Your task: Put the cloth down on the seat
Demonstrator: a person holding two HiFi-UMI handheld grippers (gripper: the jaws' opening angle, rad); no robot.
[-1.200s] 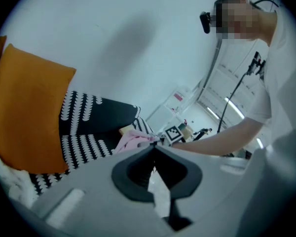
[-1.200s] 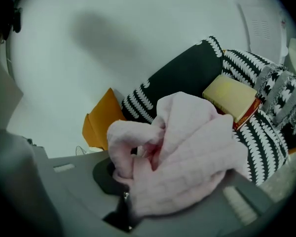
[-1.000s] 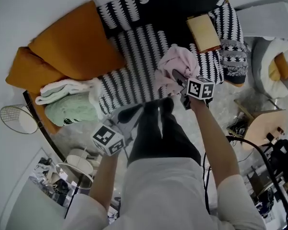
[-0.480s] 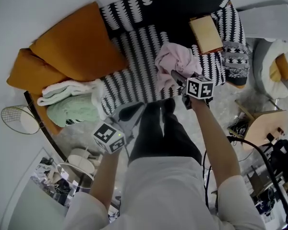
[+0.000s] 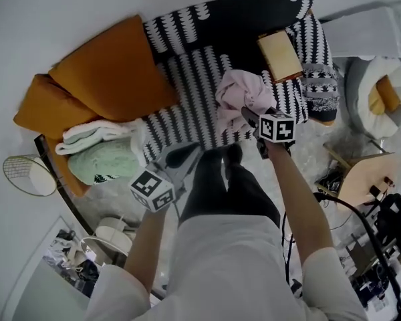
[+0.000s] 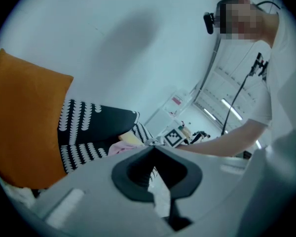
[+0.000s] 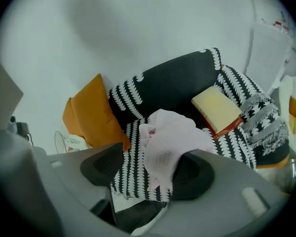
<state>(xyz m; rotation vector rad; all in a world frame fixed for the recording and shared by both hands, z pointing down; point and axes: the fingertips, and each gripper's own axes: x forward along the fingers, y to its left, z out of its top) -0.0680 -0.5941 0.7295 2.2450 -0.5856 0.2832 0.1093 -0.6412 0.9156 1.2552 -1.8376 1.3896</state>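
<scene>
Pink cloth (image 5: pixel 244 93) sits near the seat (image 5: pixel 187 92) edge between my right gripper's (image 5: pixel 249 116) parted jaws; left gripper (image 5: pixel 180 159) closed.

The pink cloth (image 7: pixel 170 142) disappears at its lower right behind a dark pad of the right tool (image 7: pixel 148 170). Floor clutter (image 5: pixel 73 259) at lower left is too small to identify.

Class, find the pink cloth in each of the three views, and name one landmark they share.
Head view: cloth upper middle, below-left of the book.
Left gripper view: cloth, a sliver left of centre, above the jaws.
Right gripper view: cloth at centre, against the right-hand jaw.
Shared landmark: orange cushion.
</scene>
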